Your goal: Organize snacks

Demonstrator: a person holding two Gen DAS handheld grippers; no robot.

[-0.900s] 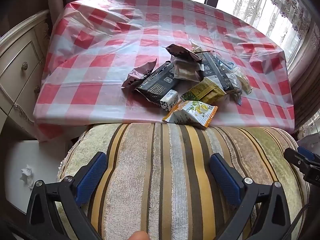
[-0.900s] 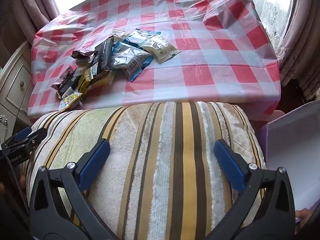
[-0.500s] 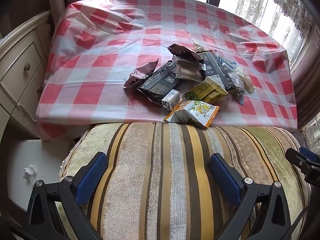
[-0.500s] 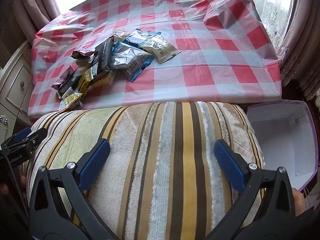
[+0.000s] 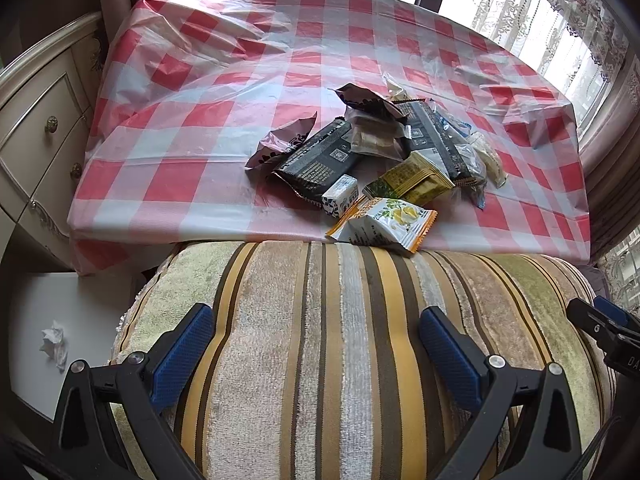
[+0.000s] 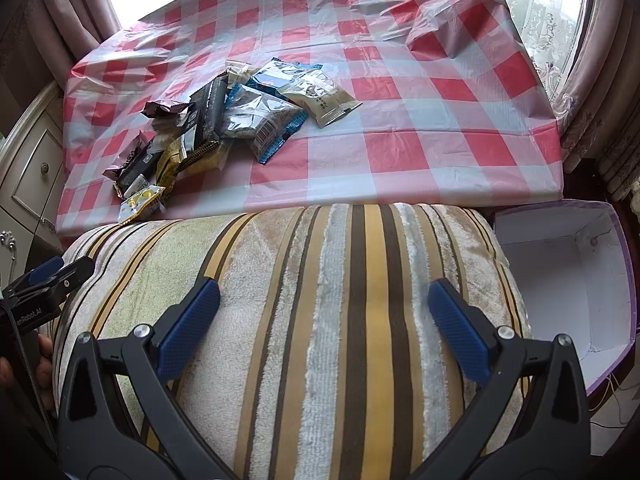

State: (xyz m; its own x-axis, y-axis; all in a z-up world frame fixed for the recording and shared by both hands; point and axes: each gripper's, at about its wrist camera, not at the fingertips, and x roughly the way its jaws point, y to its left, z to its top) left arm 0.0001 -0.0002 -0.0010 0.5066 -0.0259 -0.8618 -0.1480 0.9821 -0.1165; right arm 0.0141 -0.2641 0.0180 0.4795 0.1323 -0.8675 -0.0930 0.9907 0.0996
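- Heap of crinkly foil snack packets lying loose on red-checked plastic-covered table, untouched.
- Empty white purple-rimmed box beside striped plush cushion.
- Left gripper, right gripper: spread wide, empty.
- Likely next: reach for nearest packet.

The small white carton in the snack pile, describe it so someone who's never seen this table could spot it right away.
Start at the red-and-white checked tablecloth and find the heap of snack packets near its front edge. At the heap's near side, beside the orange-edged lemon packet, lies the small white carton. It is the only boxy item; everything around it is a flat pouch.
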